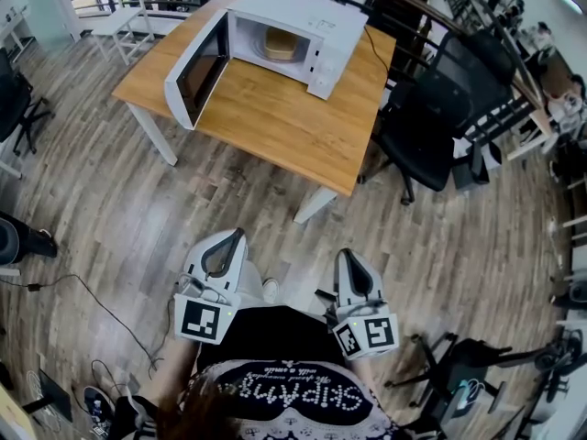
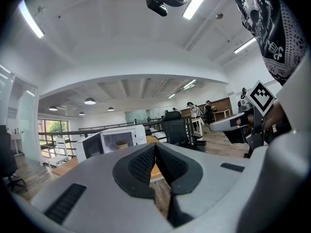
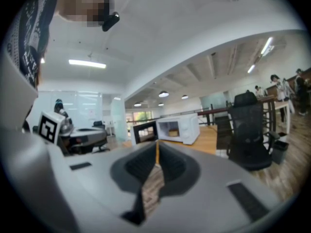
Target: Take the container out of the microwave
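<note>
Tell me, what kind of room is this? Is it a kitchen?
Most likely an open office, not a kitchen. A black office chair stands beside a wooden table, the microwave sits on that table rather than a counter, and more chairs stand around.

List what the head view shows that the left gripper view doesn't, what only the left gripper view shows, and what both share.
Only the head view: the table legs and a cable on the floor.
Only the left gripper view: the ceiling lamps.
Both: the microwave with its door open, the container inside it, the table, the black chair, and the left gripper and right gripper, both shut and empty.
</note>
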`<state>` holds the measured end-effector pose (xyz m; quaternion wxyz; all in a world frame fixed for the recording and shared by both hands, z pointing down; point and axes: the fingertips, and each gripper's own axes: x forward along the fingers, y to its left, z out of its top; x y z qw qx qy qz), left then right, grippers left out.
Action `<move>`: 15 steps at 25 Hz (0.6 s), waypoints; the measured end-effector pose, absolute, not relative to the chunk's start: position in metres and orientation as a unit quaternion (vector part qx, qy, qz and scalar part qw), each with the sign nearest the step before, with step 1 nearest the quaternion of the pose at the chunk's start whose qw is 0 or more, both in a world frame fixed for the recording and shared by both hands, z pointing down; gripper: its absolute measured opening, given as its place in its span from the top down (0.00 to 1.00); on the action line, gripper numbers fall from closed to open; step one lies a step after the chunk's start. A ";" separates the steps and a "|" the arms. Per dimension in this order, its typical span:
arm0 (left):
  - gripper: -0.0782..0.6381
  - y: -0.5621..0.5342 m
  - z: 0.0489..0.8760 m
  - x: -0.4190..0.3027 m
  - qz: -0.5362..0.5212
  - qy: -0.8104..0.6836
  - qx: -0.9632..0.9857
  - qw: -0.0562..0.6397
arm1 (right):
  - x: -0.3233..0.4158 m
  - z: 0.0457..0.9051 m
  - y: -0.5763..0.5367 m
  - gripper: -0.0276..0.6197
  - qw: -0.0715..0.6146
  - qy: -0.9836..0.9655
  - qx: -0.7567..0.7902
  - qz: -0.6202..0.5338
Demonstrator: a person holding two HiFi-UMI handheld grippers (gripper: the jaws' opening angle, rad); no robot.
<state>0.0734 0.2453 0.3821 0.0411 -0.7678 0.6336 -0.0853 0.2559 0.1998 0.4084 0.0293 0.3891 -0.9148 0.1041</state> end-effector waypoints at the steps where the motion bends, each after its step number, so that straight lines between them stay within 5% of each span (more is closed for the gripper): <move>1: 0.85 0.242 0.383 0.069 -0.084 0.635 -0.767 0.037 | 0.253 0.409 0.197 0.90 0.031 -0.915 0.390 0.104; 15: 0.85 0.146 0.371 -0.013 -0.065 0.612 -0.787 0.037 | 0.179 0.393 0.117 0.90 0.030 -0.899 0.425 0.097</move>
